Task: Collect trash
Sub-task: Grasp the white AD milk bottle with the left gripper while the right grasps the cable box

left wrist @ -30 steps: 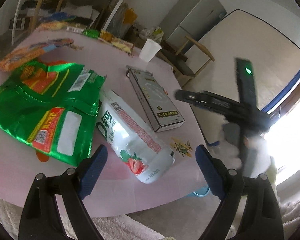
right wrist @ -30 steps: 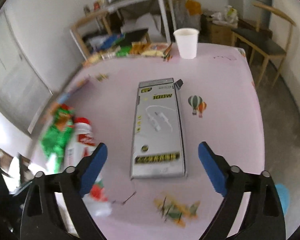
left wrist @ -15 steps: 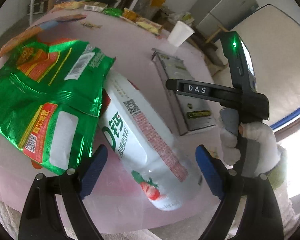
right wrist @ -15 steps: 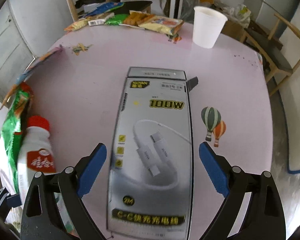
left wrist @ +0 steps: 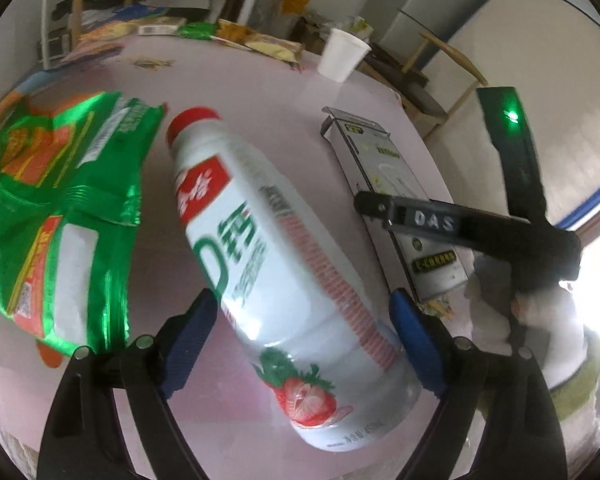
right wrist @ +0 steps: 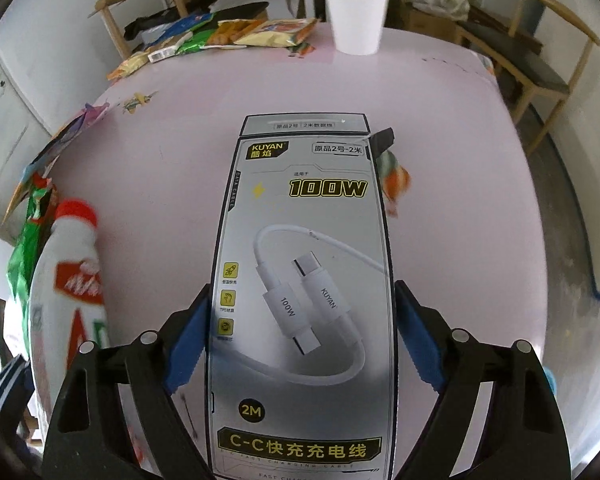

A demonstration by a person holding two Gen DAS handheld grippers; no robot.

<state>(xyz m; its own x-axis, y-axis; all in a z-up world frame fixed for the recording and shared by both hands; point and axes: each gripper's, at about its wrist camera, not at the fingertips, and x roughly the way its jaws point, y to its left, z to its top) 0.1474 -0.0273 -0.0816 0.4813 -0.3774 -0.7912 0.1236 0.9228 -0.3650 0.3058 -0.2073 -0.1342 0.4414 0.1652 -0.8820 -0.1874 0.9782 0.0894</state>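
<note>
A white drink bottle (left wrist: 268, 248) with a red cap and strawberry label lies on the pink table (left wrist: 260, 92). My left gripper (left wrist: 304, 328) is open, its blue pads on either side of the bottle's lower body. A grey cable box (right wrist: 304, 280) lies flat on the table (right wrist: 180, 140). My right gripper (right wrist: 302, 328) is open, its pads astride the box's sides. The box also shows in the left wrist view (left wrist: 400, 200), with the right gripper above it. A green snack bag (left wrist: 56, 208) lies left of the bottle. The bottle appears at the left of the right wrist view (right wrist: 66, 280).
A white paper cup (right wrist: 356, 16) stands at the table's far edge, with several snack wrappers (right wrist: 228, 36) beside it. Wooden chairs (right wrist: 540, 60) stand beyond the table on the right. A wrapper (right wrist: 60, 140) hangs over the left edge.
Both grippers moved forward and down: the left one came around the bottle, the right one came around the cable box. Both stayed open.
</note>
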